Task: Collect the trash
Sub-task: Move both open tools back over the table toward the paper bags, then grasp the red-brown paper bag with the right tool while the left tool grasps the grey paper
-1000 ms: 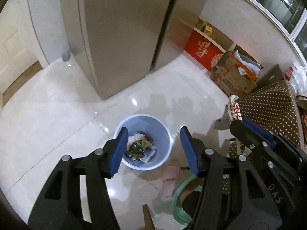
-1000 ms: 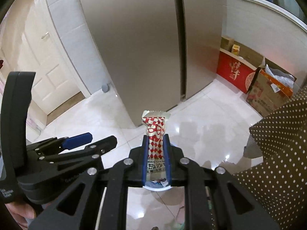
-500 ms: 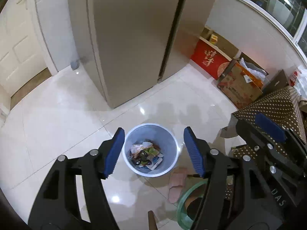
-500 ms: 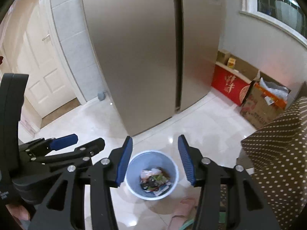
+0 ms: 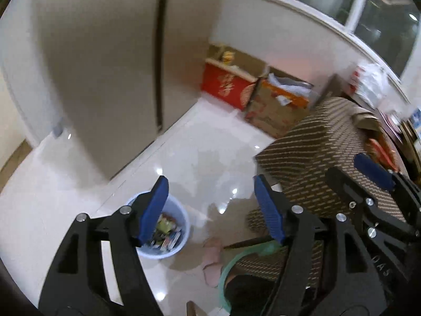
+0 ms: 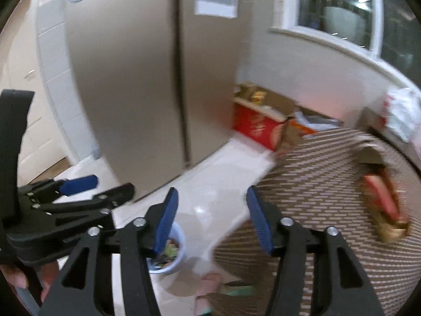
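Both tongs stood open with nothing between their blue pads. The left tongs [image 5: 210, 208] had just been spreading a little wider, and the right tongs [image 6: 211, 217] had just been opening from a near-closed grip; neither held anything. From the left one's view, the pale blue bin [image 5: 181, 226] sat on the glossy white floor [image 5: 200, 144] at about seven o'clock, partly behind the left pad, with crumpled wrappers [image 5: 165, 233] heaped inside it. A pink slipper [image 5: 211, 258] lay near the bin at six o'clock, beside a green basin [image 5: 223, 271]. The desk [image 5: 323, 142], under a brown dotted cloth, filled the three o'clock side, with a red wrapper [image 6: 381, 197] lying on it, too blurred to make out further. A tall beige fridge [image 5: 105, 65] rose at eleven o'clock, and a red box [image 5: 226, 87] and a cardboard box [image 5: 273, 113] stood against the wall at one o'clock.
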Available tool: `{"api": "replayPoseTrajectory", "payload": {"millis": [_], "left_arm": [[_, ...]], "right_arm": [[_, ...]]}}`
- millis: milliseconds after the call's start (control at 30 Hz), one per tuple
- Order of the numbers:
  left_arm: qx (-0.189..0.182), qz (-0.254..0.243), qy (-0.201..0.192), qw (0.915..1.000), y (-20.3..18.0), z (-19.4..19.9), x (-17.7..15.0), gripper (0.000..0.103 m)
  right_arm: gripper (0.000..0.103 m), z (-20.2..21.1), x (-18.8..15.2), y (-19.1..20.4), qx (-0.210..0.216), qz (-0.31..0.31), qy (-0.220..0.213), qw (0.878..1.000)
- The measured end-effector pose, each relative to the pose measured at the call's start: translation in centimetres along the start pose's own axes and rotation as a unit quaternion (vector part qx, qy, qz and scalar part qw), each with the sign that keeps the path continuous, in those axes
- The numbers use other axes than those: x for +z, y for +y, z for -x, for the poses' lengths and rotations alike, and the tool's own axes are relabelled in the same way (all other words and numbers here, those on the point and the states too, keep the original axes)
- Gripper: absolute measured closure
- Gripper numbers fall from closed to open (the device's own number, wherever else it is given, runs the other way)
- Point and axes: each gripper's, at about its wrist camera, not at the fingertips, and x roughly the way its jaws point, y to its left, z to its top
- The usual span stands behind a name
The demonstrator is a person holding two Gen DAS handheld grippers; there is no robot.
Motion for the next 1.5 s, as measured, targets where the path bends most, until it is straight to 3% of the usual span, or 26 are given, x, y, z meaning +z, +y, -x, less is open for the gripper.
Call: {"api": "replayPoseTrajectory", "payload": {"millis": [267,433,633,867,900,933,967,1100,1500], "left_arm": [[-0.085,-0.057,0.0,0.9947,-10.0,-0.2,1.5,0.033],[-0.117,-0.083,0.013,0.9896,-15.4,-1.0,2.2,0.033],[-0.126,-0.112,0.007,0.9857,-20.7,-2.0,3.0,0.032],[-0.121,-0.141,0.012,0.9825,-23.3,-4.0,3.6,0.031],[-0.125,-0.14,0.014,0.9821,-23.6,-4.4,3.7,0.031],[-0.13,-0.136,0.016,0.9821,-23.8,-4.7,3.8,0.031],[-0.134,-0.131,0.018,0.9822,-24.0,-4.9,3.9,0.031],[-0.146,-0.113,0.02,0.9826,-24.7,-5.5,3.9,0.03],[-0.159,-0.045,0.007,0.9862,-26.8,-6.8,5.3,0.029]], "right_arm": [[0.041,4.3,-1.2,-11.0,-0.115,-0.054,-0.032,0.991],[0.04,4.9,-2.6,-17.2,-0.18,-0.088,-0.016,0.98],[0.04,3.7,-4.0,-21.1,-0.188,-0.119,0.008,0.975],[0.04,1.5,-3.9,-22.9,-0.149,-0.144,0.035,0.978],[0.046,1.3,-4.1,-23.3,-0.145,-0.148,0.036,0.978],[0.063,1.4,-4.1,-23.6,-0.145,-0.15,0.036,0.977],[0.071,1.4,-4.2,-23.7,-0.134,-0.152,0.038,0.978],[0.085,2.0,-4.5,-24.0,-0.135,-0.141,0.036,0.98],[0.087,6.4,-6.0,-27.7,-0.212,-0.178,-0.017,0.961]]}}
